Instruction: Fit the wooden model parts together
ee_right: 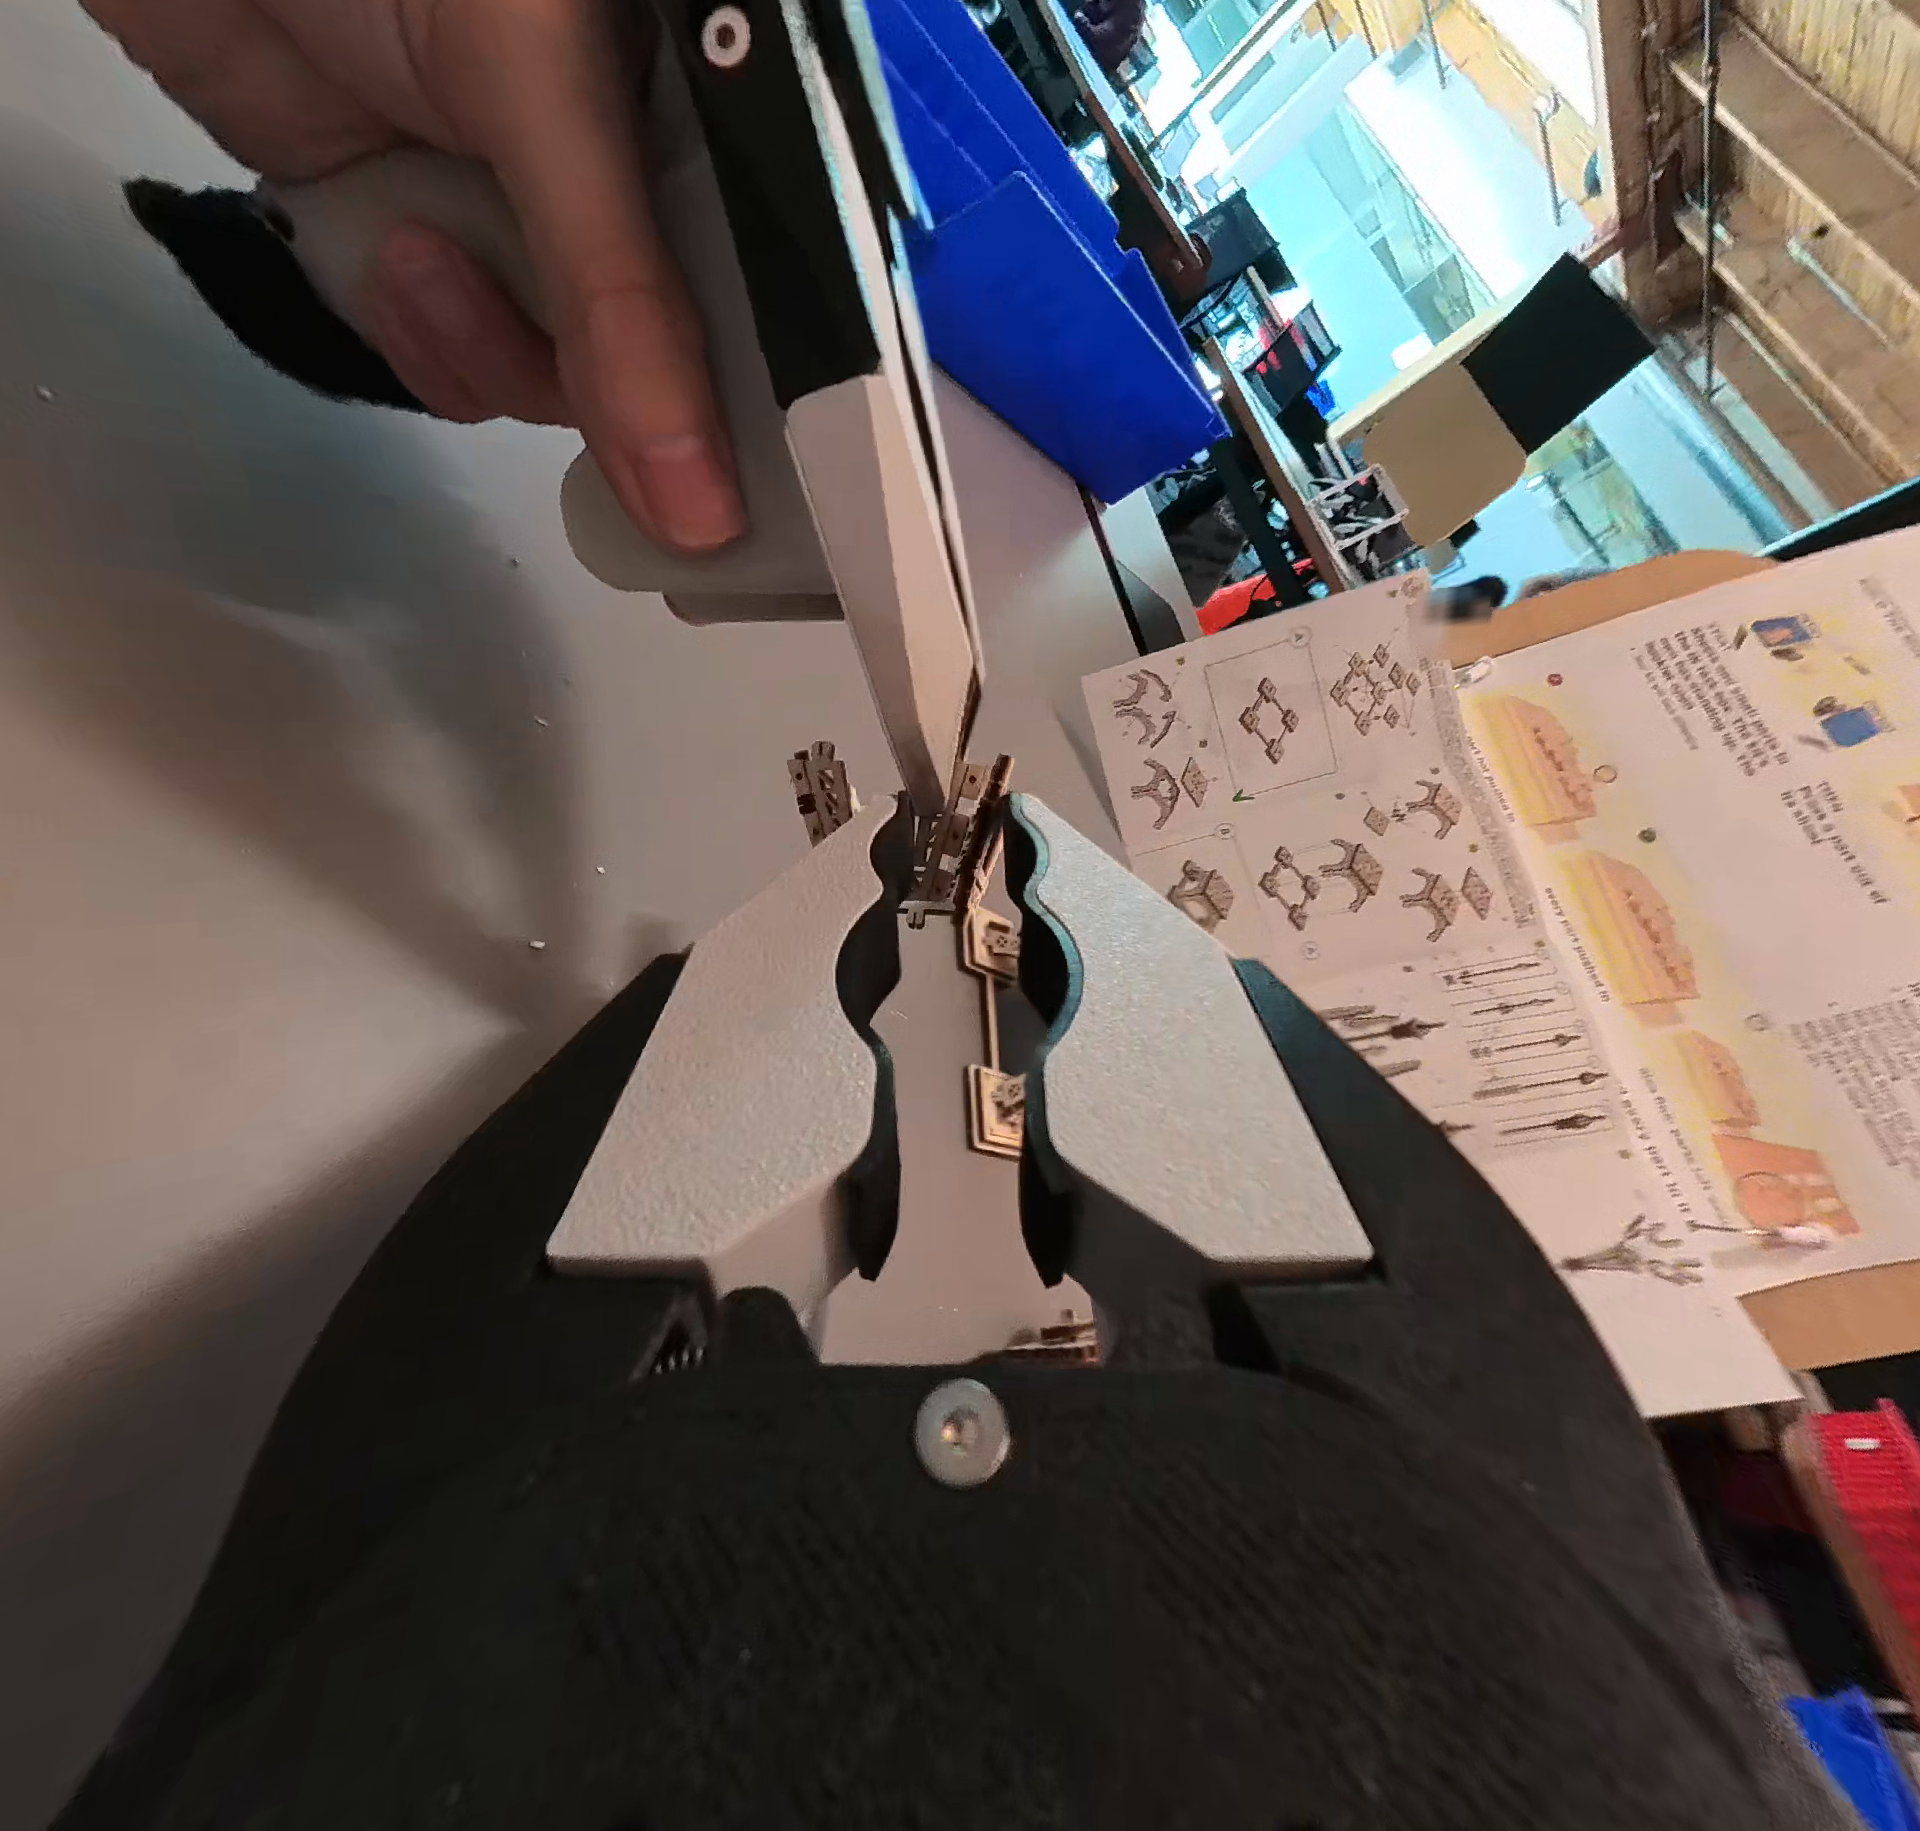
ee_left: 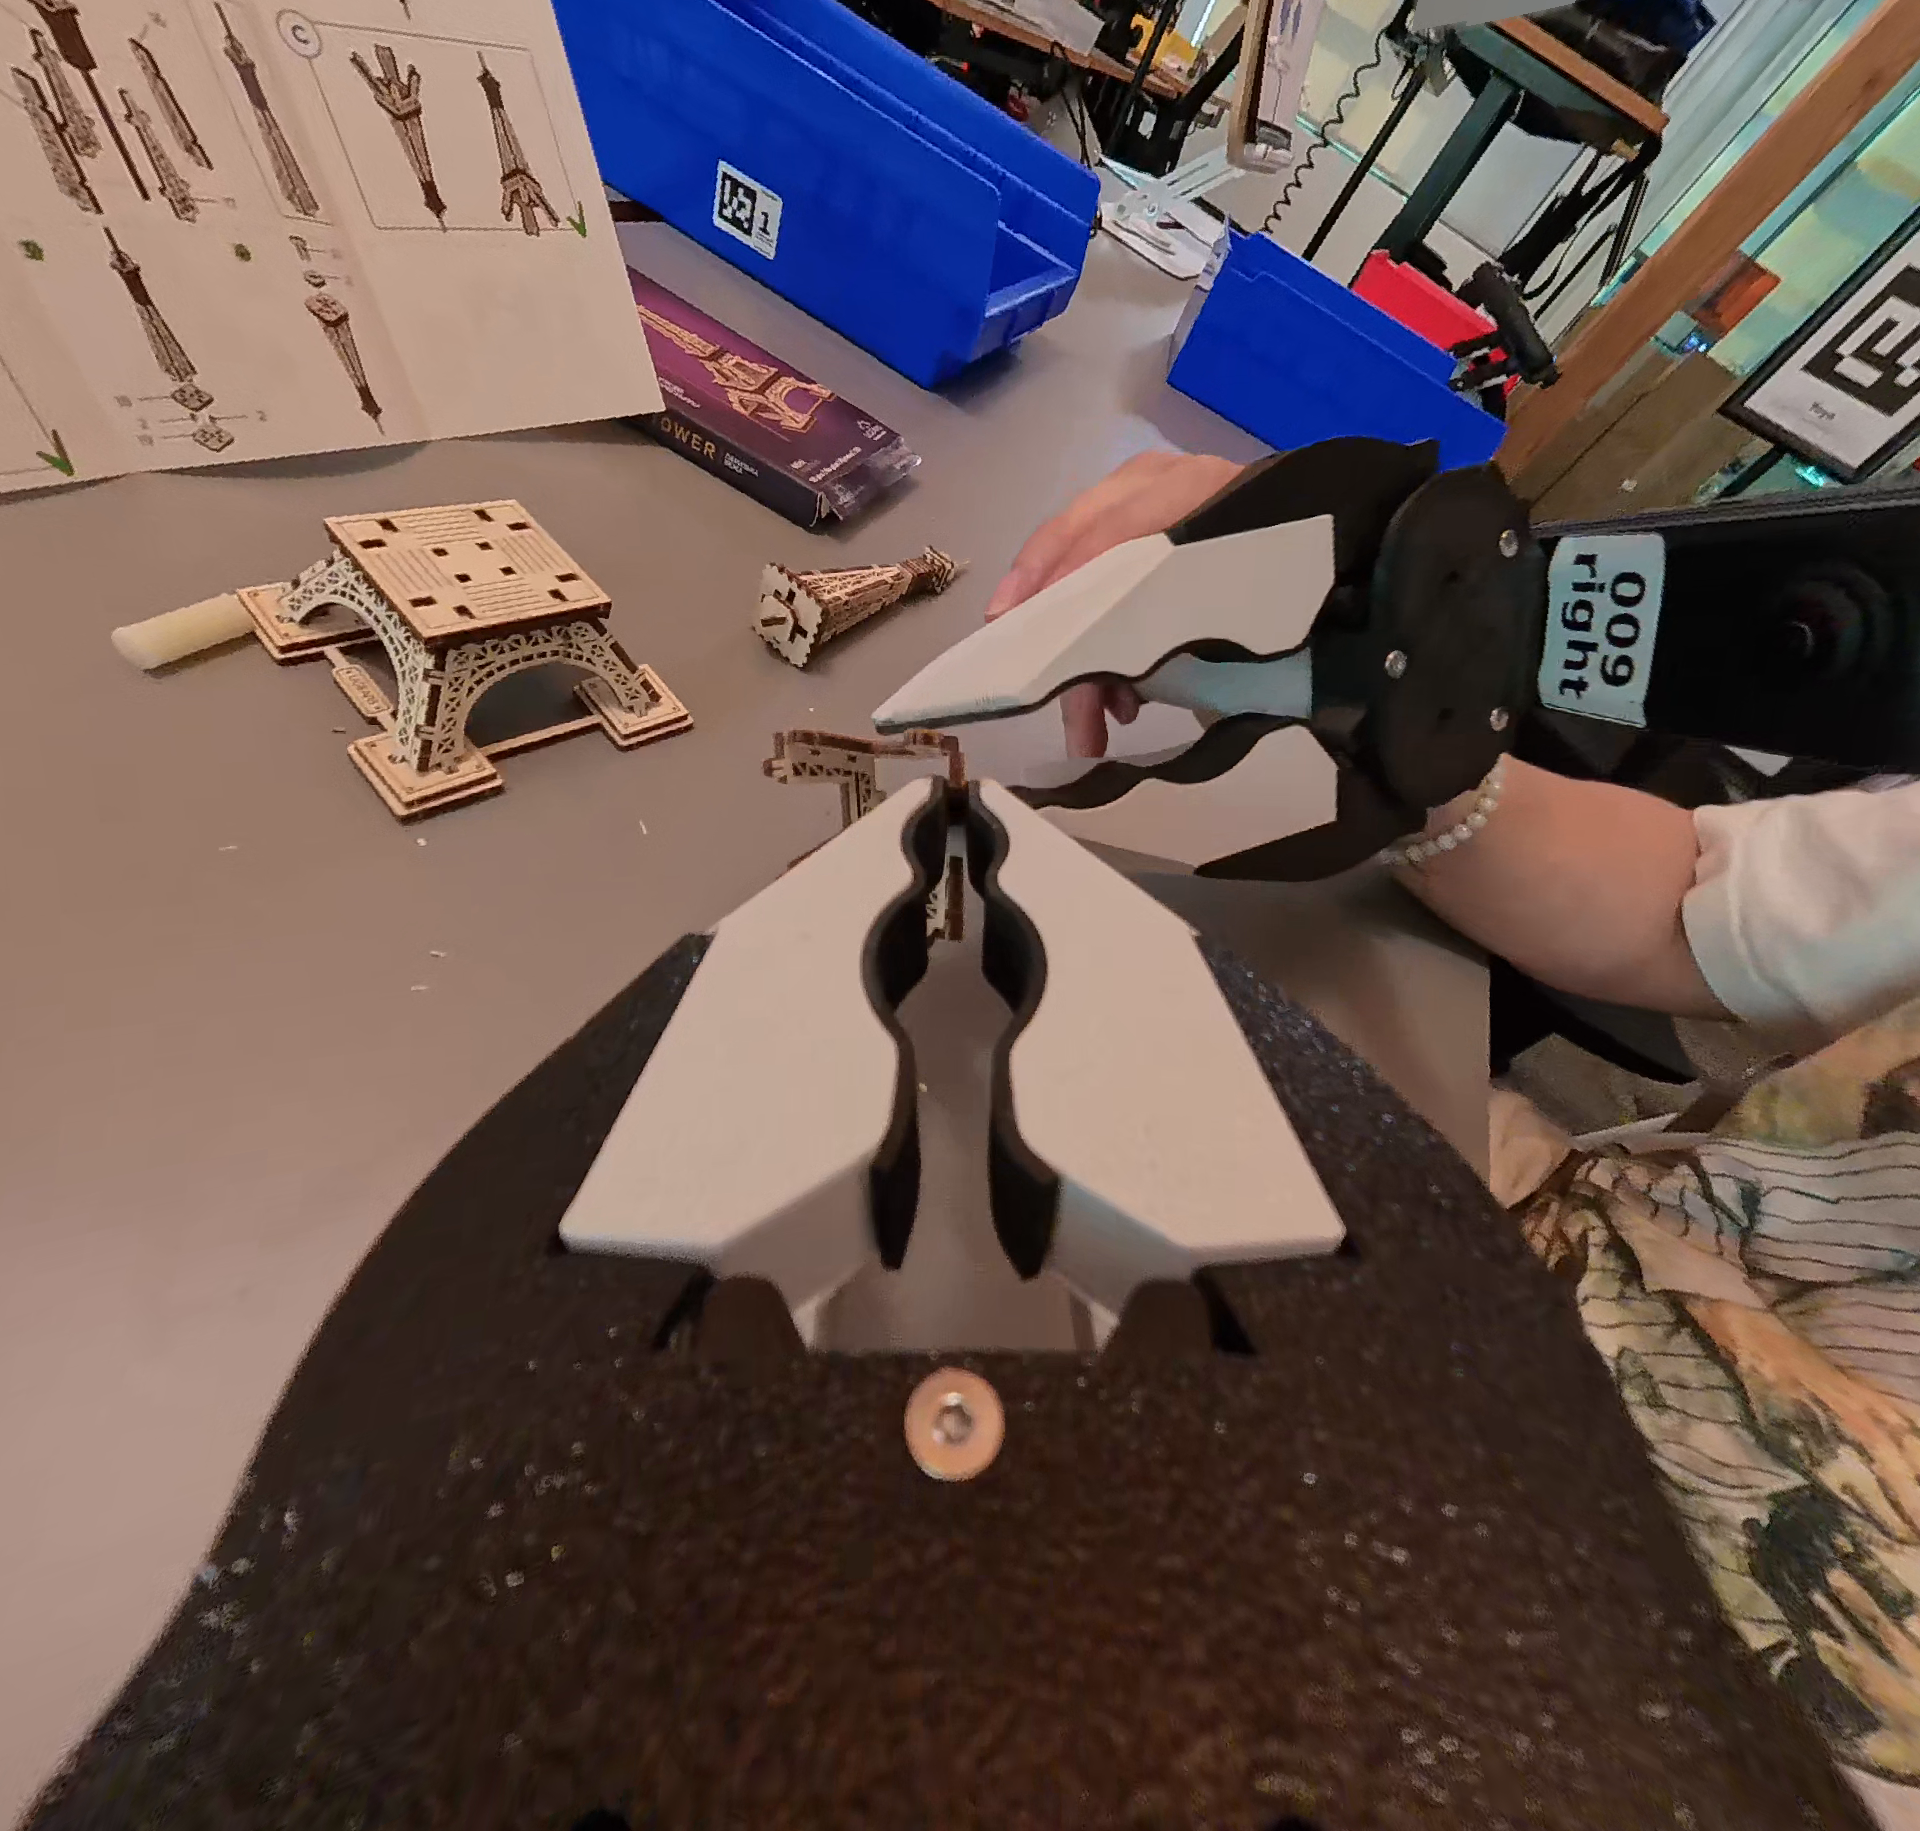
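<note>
A small wooden lattice part (ee_left: 831, 758) is held above the grey table. My left gripper (ee_left: 951, 794) is shut on its near edge. My right gripper (ee_left: 953, 760) comes in from the right, fingers closed around the same part. In the right wrist view the part (ee_right: 940, 856) fills the gap between my right gripper's (ee_right: 951, 815) fingers. The left gripper (ee_right: 935, 773) pinches it from above. The arched wooden tower base (ee_left: 457, 618) stands on the table to the left. The spire section (ee_left: 852, 592) lies on its side beyond the grippers. The base's feet (ee_right: 997, 1106) show through the right gripper's gap.
An instruction sheet (ee_left: 260, 171) stands at the back left, also in the right wrist view (ee_right: 1351, 846). Two blue bins (ee_left: 831, 150) (ee_left: 1320, 358) and a purple box (ee_left: 758, 399) lie behind. A white stick (ee_left: 182, 628) lies by the base. A person's forearm (ee_left: 1558, 898) is at the right. Left and right tips are no more than a few centimetres apart. The spire section (ee_left: 852, 592) is about equally far from each gripper, around 20 cm.
</note>
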`<state>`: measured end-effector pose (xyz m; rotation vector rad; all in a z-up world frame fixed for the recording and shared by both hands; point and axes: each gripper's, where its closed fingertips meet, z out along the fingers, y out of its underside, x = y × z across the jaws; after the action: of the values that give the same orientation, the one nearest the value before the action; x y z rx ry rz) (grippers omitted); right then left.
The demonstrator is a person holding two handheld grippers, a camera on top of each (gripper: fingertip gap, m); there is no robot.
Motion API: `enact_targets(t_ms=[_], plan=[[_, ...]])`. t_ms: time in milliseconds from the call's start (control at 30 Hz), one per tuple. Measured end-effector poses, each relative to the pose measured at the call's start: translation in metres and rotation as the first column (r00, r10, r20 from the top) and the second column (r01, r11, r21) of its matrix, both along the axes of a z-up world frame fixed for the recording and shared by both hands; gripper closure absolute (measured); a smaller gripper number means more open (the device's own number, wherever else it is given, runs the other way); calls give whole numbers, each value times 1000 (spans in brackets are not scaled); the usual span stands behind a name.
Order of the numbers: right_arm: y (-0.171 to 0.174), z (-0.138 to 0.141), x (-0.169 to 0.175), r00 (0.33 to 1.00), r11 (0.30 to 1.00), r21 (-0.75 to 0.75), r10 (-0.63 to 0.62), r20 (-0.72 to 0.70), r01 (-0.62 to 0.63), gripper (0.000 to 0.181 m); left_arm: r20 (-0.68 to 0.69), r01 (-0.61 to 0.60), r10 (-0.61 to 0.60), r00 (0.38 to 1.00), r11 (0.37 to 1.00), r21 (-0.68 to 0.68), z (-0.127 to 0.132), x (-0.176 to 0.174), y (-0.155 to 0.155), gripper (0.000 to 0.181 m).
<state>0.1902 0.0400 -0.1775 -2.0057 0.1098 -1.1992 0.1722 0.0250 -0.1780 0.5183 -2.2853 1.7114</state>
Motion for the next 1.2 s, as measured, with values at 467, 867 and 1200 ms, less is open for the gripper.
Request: enact_targets(t_ms=[467, 867, 1200], plan=[[-2, -2, 4, 1000, 999, 44, -18, -24, 19, 169, -45, -41, 40, 998, 998, -38, 0, 4, -3, 181], [-4, 1, 6, 999, 998, 56, -41, -13, 41, 169, -81, -55, 48, 996, 995, -87, 3, 6, -4, 181], [-3, -5, 7, 998, 999, 18, -49, -27, 49, 170, -105, -48, 40, 994, 996, -75, -2, 7, -4, 181]])
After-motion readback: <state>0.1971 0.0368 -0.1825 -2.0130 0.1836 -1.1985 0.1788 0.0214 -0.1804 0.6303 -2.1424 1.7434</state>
